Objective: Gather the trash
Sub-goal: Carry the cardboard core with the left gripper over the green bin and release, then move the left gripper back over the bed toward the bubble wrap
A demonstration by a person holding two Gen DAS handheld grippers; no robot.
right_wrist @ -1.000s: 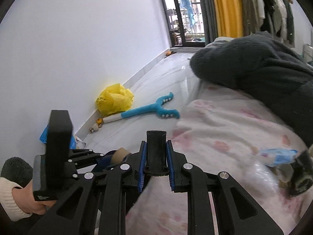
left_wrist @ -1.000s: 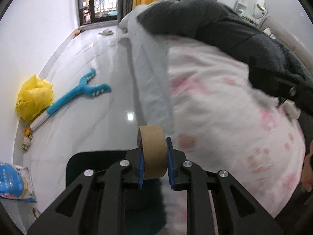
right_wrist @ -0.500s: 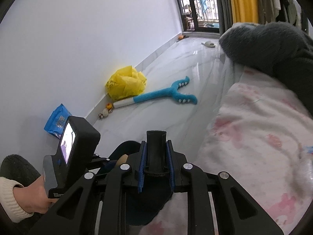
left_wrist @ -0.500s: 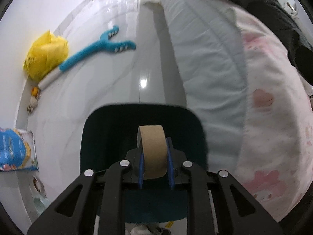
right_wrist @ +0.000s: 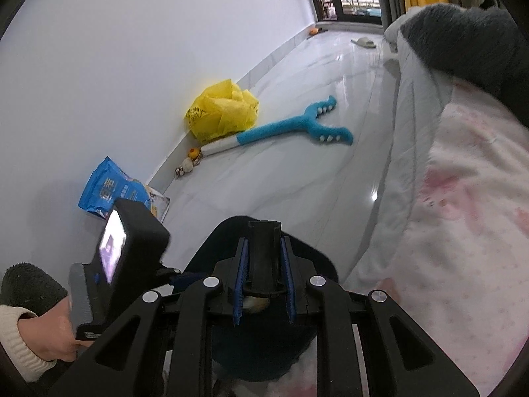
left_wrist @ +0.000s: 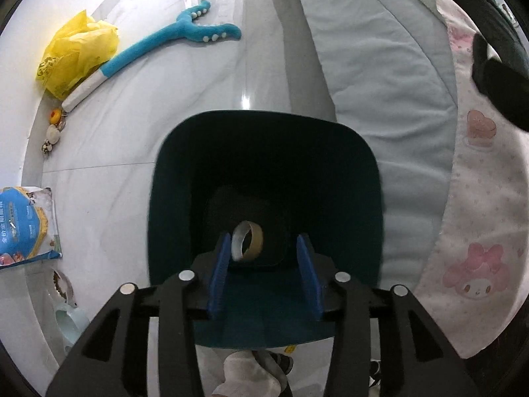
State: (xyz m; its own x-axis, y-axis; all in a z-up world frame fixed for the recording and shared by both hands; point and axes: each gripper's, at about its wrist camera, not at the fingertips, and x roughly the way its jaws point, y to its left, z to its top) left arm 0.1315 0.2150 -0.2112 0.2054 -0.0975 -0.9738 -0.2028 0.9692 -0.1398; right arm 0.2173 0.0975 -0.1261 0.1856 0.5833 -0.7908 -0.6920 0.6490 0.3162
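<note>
Pale marble floor [left_wrist: 185,106] runs beside a bed with a pink-printed cover [left_wrist: 479,231], and a dark teal bin [left_wrist: 373,178] stands against it. My left gripper [left_wrist: 264,264] points down into the bin; its fingers have just been opening, and the cardboard tape core [left_wrist: 247,240] sits loose between them, inside the bin. My right gripper [right_wrist: 264,284] is clamped on a black tube-shaped object [right_wrist: 264,251] above the bin's rim.

The left wrist view looks steeply down, close over the dark bin [left_wrist: 264,178]. The right wrist view slants forward along the floor [right_wrist: 297,172]. Both share bin, floor and bed [left_wrist: 396,99].
</note>
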